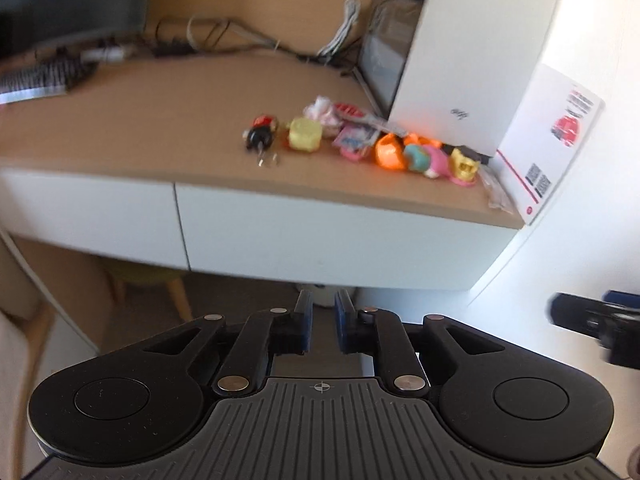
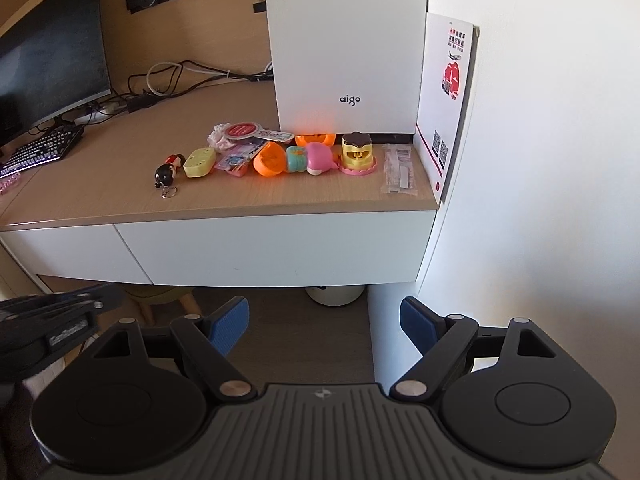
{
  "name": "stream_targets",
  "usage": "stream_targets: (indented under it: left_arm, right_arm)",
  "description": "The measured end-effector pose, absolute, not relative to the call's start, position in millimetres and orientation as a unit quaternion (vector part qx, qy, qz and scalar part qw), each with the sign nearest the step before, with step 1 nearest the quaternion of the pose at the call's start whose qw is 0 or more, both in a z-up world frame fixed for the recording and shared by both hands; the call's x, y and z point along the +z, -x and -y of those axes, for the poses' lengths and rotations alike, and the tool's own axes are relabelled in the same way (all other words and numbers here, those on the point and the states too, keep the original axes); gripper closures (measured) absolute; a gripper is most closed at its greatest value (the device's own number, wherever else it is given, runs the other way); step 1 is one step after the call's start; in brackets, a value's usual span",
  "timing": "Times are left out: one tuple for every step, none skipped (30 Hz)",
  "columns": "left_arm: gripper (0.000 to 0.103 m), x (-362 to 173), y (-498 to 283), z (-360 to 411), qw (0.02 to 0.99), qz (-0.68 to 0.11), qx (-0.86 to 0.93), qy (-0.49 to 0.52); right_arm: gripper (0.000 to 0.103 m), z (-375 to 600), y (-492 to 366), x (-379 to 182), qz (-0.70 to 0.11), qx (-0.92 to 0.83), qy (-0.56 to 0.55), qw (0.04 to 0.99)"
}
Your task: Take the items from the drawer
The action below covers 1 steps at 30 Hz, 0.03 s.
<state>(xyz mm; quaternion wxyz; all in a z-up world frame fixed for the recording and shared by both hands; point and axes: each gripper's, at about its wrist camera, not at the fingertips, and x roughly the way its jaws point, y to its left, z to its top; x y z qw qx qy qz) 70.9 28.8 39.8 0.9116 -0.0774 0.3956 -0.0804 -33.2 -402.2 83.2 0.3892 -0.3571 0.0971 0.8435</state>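
While held back from the desk [image 2: 224,200] and below its top, right gripper [image 2: 325,322] with blue pads spread wide, nothing between them. Left gripper [image 1: 323,322] nearly pinched, pads [image 1: 306,320] close with only a thin slit between, empty too. Both drawer fronts flush under the wooden top: wide right drawer [image 2: 272,252] shut, narrower left drawer [image 2: 68,254] shut beside it. Up on the desk, toward its right rear corner, a row of small items lined up before the white aigo box [image 2: 346,48]. Starting at the left of that row: doll keychain [image 2: 168,172] lying down, ring toward the front edge; yellow case [image 2: 200,163] just beside it; printed packet [image 2: 236,160] next, with a round red tag [image 2: 240,130] and a pink-white puff [image 2: 220,136] behind. Then orange capsule half [image 2: 269,162], teal-and-pink toy [image 2: 298,160] touching a pink toy [image 2: 320,158], another orange piece [image 2: 314,138] tucked against the box foot. Yellow-and-brown toy on a pink frilled base [image 2: 357,156] near the right edge, clear wrapped sachet [image 2: 400,170] at the edge itself, white printed card [image 2: 446,92] propped against the wall. Far left side: dark monitor [image 2: 48,60], keyboard [image 2: 40,150], tangle of cables [image 2: 172,80] along the back edge. Left wrist view motion-blurred, same line-up visible.
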Motion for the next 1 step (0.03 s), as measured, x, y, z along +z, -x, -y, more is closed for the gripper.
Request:
stream_targets:
  left_arm:
    - [0.089, 31.3, -77.6, -40.0, 0.909, -0.401, -0.064, 0.093]
  right_arm:
    - [0.02, 405.1, 33.9, 85.5, -0.094, 0.846, 0.357, 0.385]
